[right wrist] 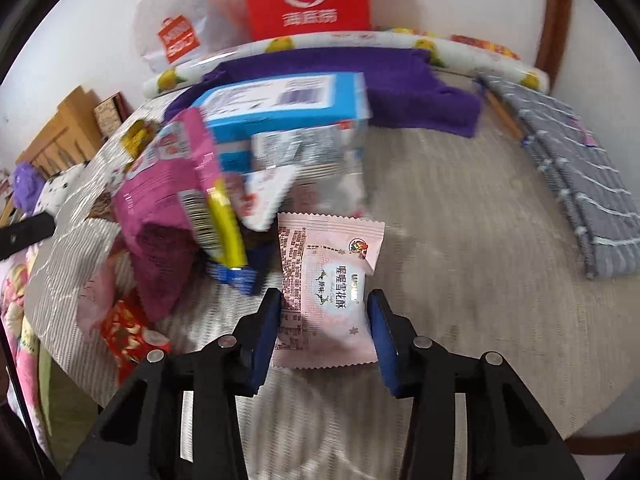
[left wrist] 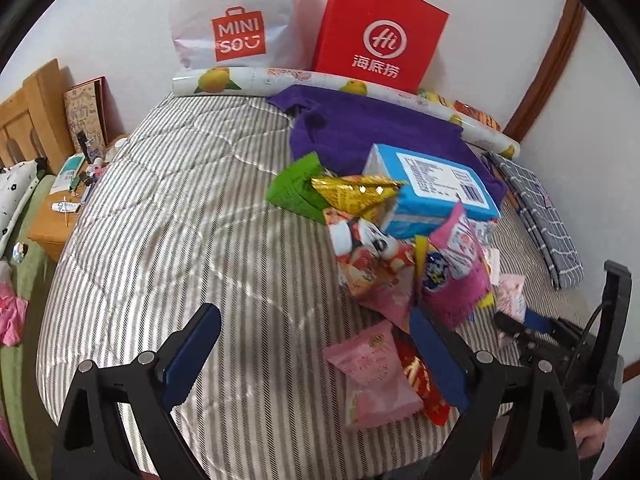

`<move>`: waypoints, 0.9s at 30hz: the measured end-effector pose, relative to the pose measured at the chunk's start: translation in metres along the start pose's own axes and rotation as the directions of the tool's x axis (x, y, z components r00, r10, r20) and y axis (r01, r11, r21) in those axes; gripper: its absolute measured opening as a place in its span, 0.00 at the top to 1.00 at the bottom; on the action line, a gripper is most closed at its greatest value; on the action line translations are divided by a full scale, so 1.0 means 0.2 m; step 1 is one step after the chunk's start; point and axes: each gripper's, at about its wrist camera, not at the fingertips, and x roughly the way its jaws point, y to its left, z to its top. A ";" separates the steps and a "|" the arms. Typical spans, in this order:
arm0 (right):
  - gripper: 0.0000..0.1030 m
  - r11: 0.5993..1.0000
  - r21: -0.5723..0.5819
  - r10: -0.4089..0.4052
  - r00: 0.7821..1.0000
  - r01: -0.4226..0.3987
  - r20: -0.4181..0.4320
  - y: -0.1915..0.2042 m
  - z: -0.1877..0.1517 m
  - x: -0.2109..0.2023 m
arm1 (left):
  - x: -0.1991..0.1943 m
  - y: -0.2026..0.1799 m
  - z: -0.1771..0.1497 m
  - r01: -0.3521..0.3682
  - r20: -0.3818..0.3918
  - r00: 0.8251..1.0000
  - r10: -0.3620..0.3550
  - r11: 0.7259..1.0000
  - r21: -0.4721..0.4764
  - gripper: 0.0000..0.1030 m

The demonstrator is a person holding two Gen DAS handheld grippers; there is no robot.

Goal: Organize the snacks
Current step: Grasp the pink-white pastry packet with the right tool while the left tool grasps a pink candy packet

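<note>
The right gripper point(right wrist: 324, 312) straddles a small pale pink crinkle-edged snack packet point(right wrist: 330, 284) lying flat on the grey striped quilt point(right wrist: 460, 260), pads beside its edges but seemingly not yet pressing. It lies right of the heaped snack pile point(left wrist: 416, 248), probably the easiest piece to single out. The left gripper point(left wrist: 316, 340) hangs spread and empty above the quilt's near part.
</note>
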 end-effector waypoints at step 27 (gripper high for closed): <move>0.57 0.994 0.053 -0.098 0.995 0.098 0.006 -0.16 -0.06 0.01 | 0.21 -0.11 -0.18 0.042 -0.133 0.990 -0.039 0.999 0.019 0.67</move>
